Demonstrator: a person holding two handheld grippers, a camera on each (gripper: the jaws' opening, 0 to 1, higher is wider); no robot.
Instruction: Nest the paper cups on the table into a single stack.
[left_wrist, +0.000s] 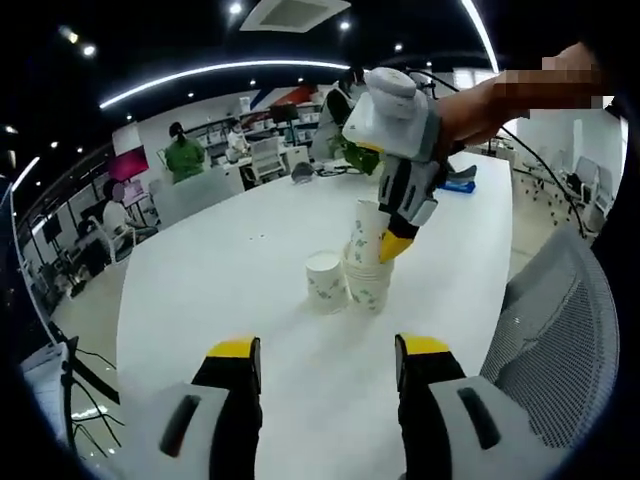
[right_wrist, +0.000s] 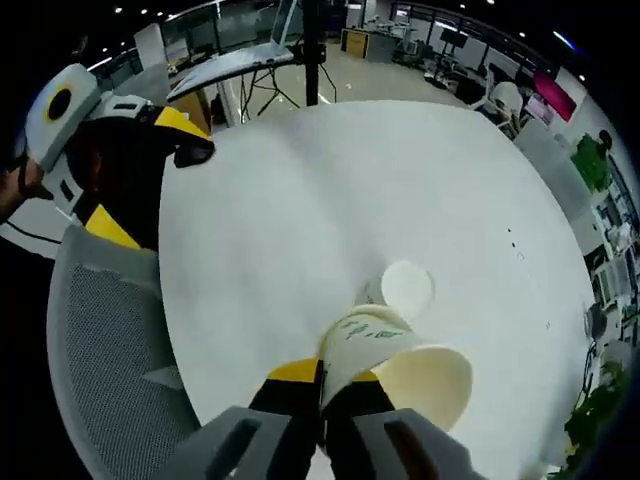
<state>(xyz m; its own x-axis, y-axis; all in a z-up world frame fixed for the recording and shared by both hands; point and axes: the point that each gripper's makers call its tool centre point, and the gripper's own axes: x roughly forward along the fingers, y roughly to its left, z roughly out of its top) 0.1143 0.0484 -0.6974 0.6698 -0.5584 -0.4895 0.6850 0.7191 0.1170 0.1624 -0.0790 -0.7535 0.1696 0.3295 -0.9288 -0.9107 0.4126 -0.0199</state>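
A short stack of white paper cups with green print (left_wrist: 368, 285) stands on the white table (left_wrist: 220, 270). A single cup (left_wrist: 326, 282) stands upright just left of it. My right gripper (left_wrist: 386, 238) comes in from the upper right, shut on the rim of another cup (left_wrist: 366, 220) held low over the stack, its base in the stack's top. In the right gripper view my right gripper (right_wrist: 320, 388) pinches that cup (right_wrist: 400, 368), which hides most of the stack; the single cup (right_wrist: 406, 288) shows beyond it. My left gripper (left_wrist: 330, 350) (right_wrist: 140, 175) is open, back from the cups.
A grey mesh chair (left_wrist: 560, 320) (right_wrist: 105, 340) stands at the table's near edge beside the left gripper. Small dark items (left_wrist: 460, 183) lie at the table's far end. People, desks and chairs fill the office behind. Bare tabletop (right_wrist: 330, 190) lies around the cups.
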